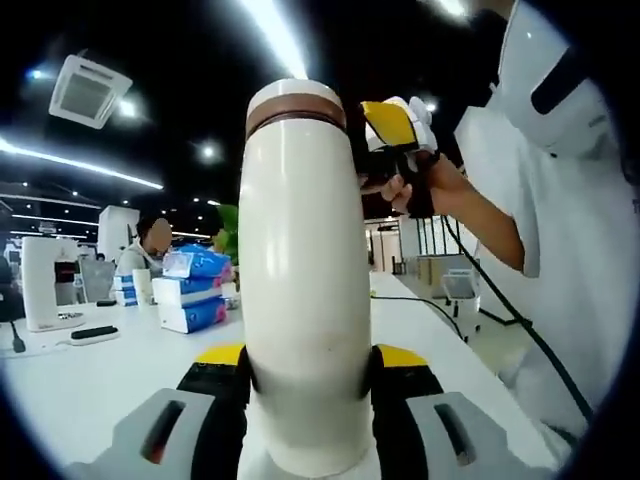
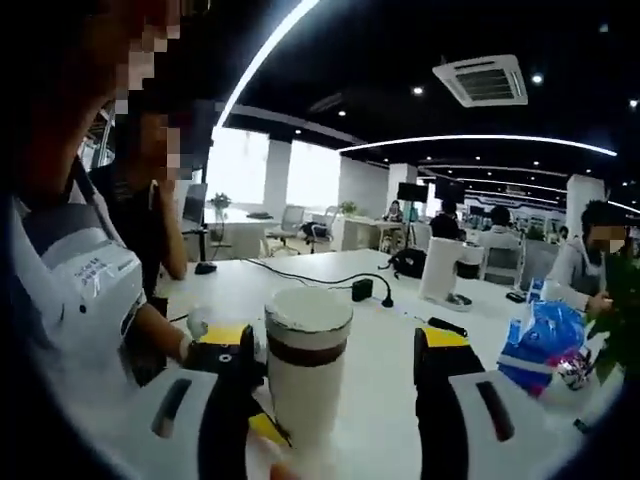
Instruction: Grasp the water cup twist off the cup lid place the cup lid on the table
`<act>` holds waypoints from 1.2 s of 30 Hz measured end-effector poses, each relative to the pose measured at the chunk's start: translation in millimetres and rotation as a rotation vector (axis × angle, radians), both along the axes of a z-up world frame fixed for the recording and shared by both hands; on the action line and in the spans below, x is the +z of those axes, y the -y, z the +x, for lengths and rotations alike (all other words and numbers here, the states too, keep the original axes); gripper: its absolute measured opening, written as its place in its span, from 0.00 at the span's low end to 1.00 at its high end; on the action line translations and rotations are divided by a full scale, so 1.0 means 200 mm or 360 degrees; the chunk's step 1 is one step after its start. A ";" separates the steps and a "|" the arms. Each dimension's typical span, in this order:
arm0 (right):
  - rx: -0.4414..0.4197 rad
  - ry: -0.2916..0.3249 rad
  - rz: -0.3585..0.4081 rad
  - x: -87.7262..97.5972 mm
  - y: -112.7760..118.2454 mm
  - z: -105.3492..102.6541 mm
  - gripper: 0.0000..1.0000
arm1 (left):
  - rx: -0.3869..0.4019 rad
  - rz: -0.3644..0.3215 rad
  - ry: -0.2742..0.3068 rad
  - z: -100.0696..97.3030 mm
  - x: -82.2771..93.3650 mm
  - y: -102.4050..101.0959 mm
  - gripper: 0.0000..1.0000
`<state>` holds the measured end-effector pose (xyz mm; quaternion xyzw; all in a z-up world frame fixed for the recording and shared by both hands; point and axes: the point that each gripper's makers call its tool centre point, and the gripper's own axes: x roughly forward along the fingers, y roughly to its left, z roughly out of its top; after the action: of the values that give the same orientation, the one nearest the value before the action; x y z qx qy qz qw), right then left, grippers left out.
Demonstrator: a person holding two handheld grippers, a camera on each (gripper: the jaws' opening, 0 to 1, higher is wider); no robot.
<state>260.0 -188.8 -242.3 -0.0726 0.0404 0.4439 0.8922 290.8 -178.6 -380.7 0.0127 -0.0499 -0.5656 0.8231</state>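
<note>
A cream water cup (image 1: pixel 305 290) with a brown band and a white lid (image 1: pixel 293 95) stands upright between my left gripper's (image 1: pixel 310 358) yellow-tipped jaws, which are shut on its lower body. My right gripper (image 1: pixel 395 130), held by a person's gloved hand, sits against the right side of the lid. In the right gripper view the lid (image 2: pixel 308 310) lies between my right gripper's (image 2: pixel 335 348) open jaws. It is close to the left jaw, with a wide gap to the right jaw.
A white table (image 1: pixel 90 380) stretches behind, carrying blue tissue packs (image 1: pixel 190 290), a white appliance (image 1: pixel 45 280) and a black cable (image 1: pixel 425 302). A blue bag (image 2: pixel 545 345) and a white jug (image 2: pixel 445 270) lie to the right. The person's white-clad body (image 1: pixel 560 250) is close by.
</note>
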 end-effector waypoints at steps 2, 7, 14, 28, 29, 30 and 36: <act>-0.0020 0.0007 0.0006 -0.01 0.00 -0.02 0.65 | 0.0002 0.0002 0.0003 0.00 0.00 0.00 0.49; -0.0122 -0.0069 0.0192 -0.04 -0.04 -0.07 0.65 | 0.0012 0.0014 0.0007 0.01 0.00 0.00 0.49; -0.0284 -0.0024 0.0433 0.00 -0.04 -0.10 0.65 | 0.0018 0.0023 0.0003 0.01 0.00 -0.01 0.49; -0.0466 -0.0016 0.0426 -0.01 -0.11 0.08 0.68 | 0.0021 0.0025 0.0002 0.02 0.01 -0.01 0.49; -0.0464 -0.0021 0.0423 -0.01 -0.12 0.09 0.67 | 0.0021 0.0024 0.0000 0.02 0.01 -0.01 0.49; -0.0464 -0.0023 0.0418 -0.01 -0.13 0.10 0.66 | 0.0021 0.0022 -0.0003 0.03 0.01 -0.02 0.49; -0.0487 0.0001 0.0377 0.00 -0.15 0.15 0.55 | 0.0017 0.0024 -0.0004 0.02 0.01 -0.01 0.49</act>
<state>289.9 -158.5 -242.1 0.0400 -0.0018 0.3047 0.9516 295.0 -175.8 -378.7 0.0185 -0.0445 -0.5614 0.8261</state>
